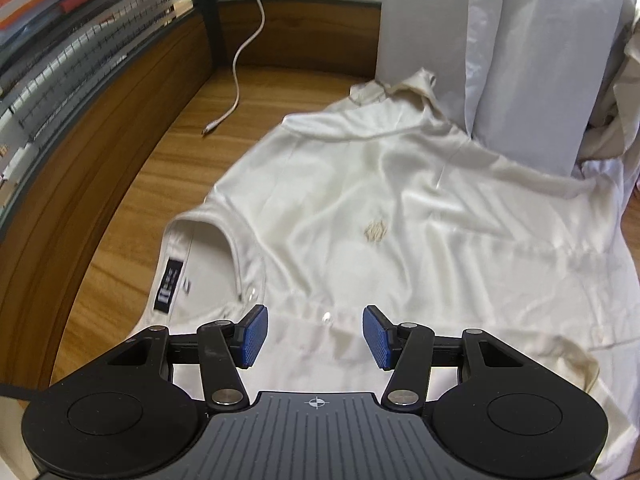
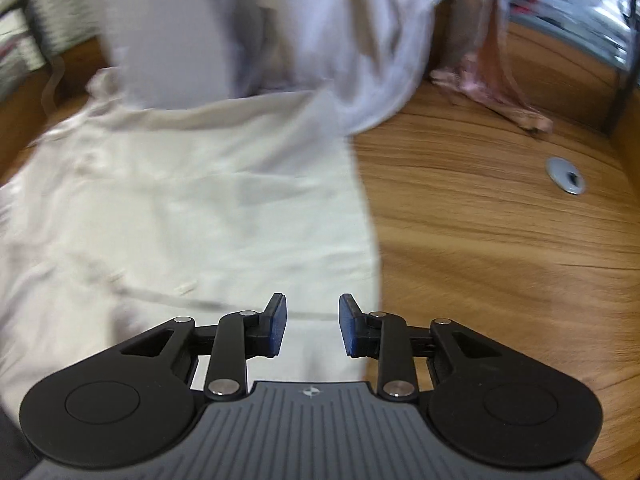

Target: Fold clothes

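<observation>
Shirt (image 2: 192, 208) hem edge seemingly under right gripper (image 2: 312, 326); bare table (image 2: 500, 248) beside.

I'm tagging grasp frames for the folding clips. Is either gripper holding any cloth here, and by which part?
Nothing is held. The left gripper is open above the cream shirt near its collar; the right gripper is open over its edge.

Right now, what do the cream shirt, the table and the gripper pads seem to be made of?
The cream shirt looks like a smooth, satin-like fabric: it catches soft highlights along its folds, though the fibre cannot be told. The table looks like wood or wood-grain laminate, with brown streaked grain. The left gripper has blue pads that look like ribbed rubber or plastic.
</observation>
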`<state>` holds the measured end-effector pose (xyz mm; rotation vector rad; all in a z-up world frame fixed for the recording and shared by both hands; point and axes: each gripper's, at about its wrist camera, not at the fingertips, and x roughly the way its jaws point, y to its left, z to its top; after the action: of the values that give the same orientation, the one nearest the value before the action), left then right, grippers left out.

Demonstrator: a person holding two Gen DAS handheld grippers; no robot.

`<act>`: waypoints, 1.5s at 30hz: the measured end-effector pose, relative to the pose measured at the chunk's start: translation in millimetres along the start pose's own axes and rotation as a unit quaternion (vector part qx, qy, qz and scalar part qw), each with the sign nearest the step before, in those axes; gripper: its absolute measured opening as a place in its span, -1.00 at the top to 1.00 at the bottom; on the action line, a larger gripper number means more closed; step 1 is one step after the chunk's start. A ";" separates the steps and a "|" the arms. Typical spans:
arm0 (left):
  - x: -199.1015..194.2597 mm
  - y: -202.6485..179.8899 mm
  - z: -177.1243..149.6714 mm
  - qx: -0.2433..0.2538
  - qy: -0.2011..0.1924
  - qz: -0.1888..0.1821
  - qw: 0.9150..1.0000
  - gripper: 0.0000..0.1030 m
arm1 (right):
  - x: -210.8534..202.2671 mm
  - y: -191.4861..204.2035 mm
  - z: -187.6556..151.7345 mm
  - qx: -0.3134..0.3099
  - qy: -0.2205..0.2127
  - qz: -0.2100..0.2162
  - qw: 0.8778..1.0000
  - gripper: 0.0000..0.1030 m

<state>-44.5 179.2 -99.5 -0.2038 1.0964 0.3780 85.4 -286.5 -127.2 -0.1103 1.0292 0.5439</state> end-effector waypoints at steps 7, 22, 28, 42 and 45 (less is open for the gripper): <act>6.0 5.3 -23.4 0.029 0.008 -0.003 1.000 -0.08 | -33.3 48.4 -49.9 -0.073 0.021 0.086 0.993 0.36; 17.2 42.2 -36.9 0.053 0.002 0.019 0.998 -0.08 | -13.4 142.3 -119.2 -0.137 0.069 0.047 0.987 0.36; 20.4 60.2 -36.7 0.052 -0.006 0.024 0.998 -0.08 | -24.7 140.1 -109.3 -0.107 0.043 0.017 0.993 0.87; 15.9 55.5 -35.3 0.048 -0.024 0.001 0.999 -0.08 | -46.7 98.0 -47.2 -0.104 -0.017 -0.115 0.988 0.90; 10.3 43.8 -32.3 0.051 -0.029 -0.005 0.998 -0.08 | -36.4 80.4 -30.6 -0.109 -0.025 -0.126 0.986 0.91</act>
<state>-84.3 210.4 -122.1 -0.1072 1.0544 0.3170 8.5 -241.3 -99.7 -0.4130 0.8888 0.4244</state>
